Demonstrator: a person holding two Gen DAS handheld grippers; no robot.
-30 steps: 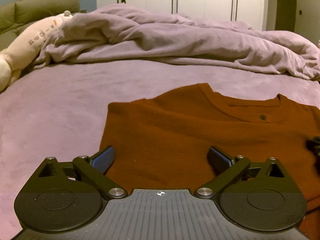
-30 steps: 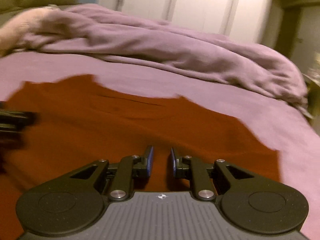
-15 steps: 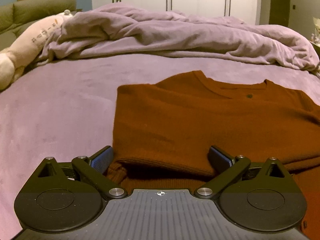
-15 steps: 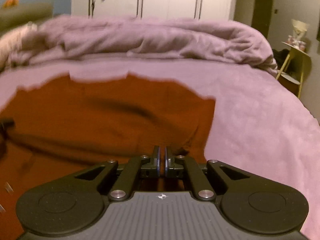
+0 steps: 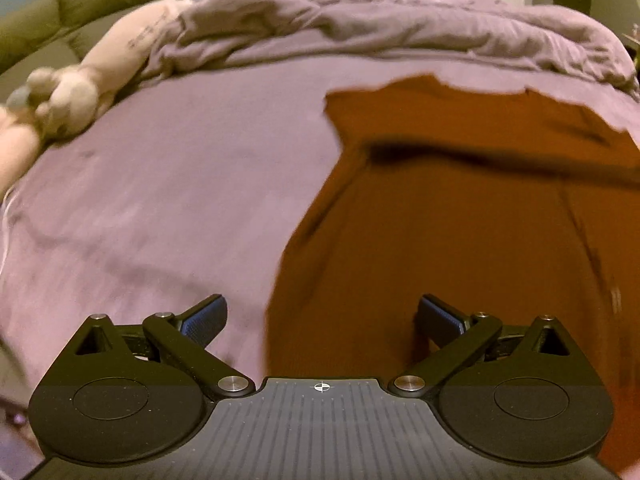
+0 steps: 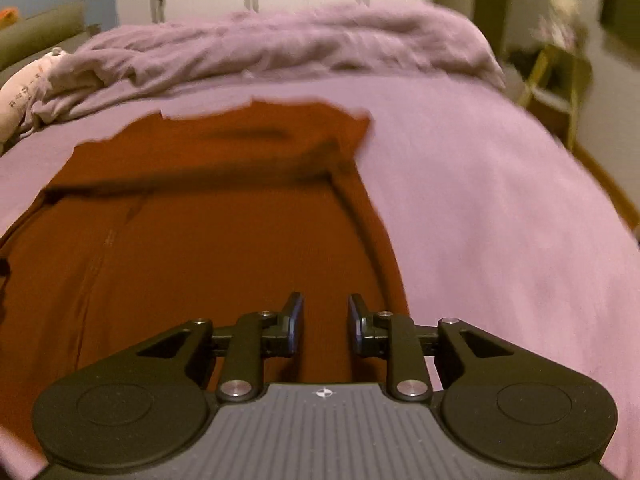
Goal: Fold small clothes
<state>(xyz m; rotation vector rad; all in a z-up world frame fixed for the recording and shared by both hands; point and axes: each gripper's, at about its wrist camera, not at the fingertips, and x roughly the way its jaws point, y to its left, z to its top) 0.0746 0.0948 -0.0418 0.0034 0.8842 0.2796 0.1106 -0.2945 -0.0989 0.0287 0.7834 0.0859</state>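
A rust-brown shirt [image 5: 460, 216] lies flat on the purple bed sheet [image 5: 168, 184], its top part folded down over the body with a dark fold line across it. In the left wrist view my left gripper [image 5: 322, 316] stands wide open above the shirt's left edge, nothing between its fingers. In the right wrist view the same shirt [image 6: 208, 248] fills the left half. My right gripper [image 6: 324, 320] hovers over the shirt's right side; its jaws are opening with a narrow gap, and no cloth is pinched between them.
A rumpled purple duvet [image 5: 380, 28] lies across the far side of the bed. A pale plush toy [image 5: 80, 88] rests at the left by a green headboard [image 5: 80, 12]. A small yellow side table [image 6: 556, 80] stands right of the bed, white wardrobe doors behind.
Both grippers pulled back toward the near edge, so more of the shirt shows. The right gripper closed fully, then parted again; the left stayed wide open. The shirt's top now lies folded down.
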